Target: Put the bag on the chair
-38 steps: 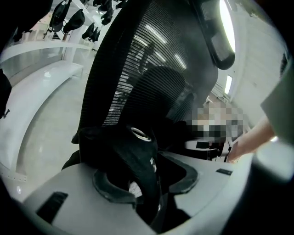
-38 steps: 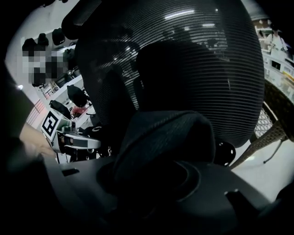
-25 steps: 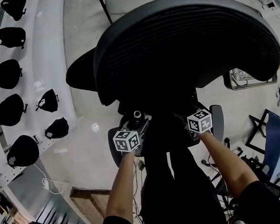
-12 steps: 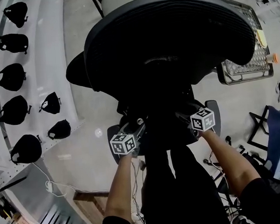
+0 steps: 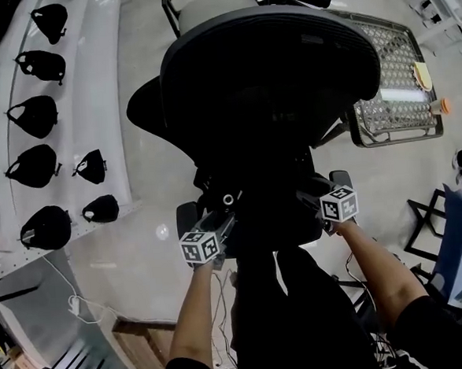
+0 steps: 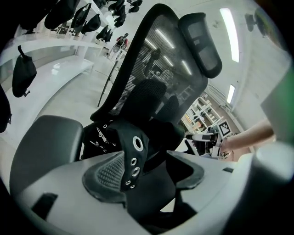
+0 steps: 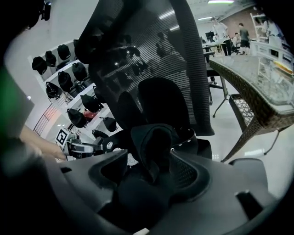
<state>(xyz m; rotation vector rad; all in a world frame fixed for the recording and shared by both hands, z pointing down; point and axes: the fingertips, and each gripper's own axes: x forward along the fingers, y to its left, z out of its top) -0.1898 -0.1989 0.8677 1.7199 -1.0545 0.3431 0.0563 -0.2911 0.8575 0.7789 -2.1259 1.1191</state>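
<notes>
The bag [image 5: 266, 217], black against the black chair [image 5: 271, 82], sits on the seat in front of the mesh backrest. It is straight ahead of and below both hands and between them, so neither hand is clearly nearer. The left hand-held gripper [image 5: 220, 220] has just been opening. Its jaws stand wide apart, and an eyelet strap [image 6: 133, 153] of the bag rises through the gap, leaning on the left pad [image 6: 103, 173], not pinched. The right hand-held gripper [image 5: 308, 198] has likewise just been opening, jaws wide, a folded strap loop [image 7: 154, 144] loose between them. I judge the bag set down; the coming move is to draw both hands back toward the person so the 2 straps slip from the gaps. The bag's long axis cannot be made out.
</notes>
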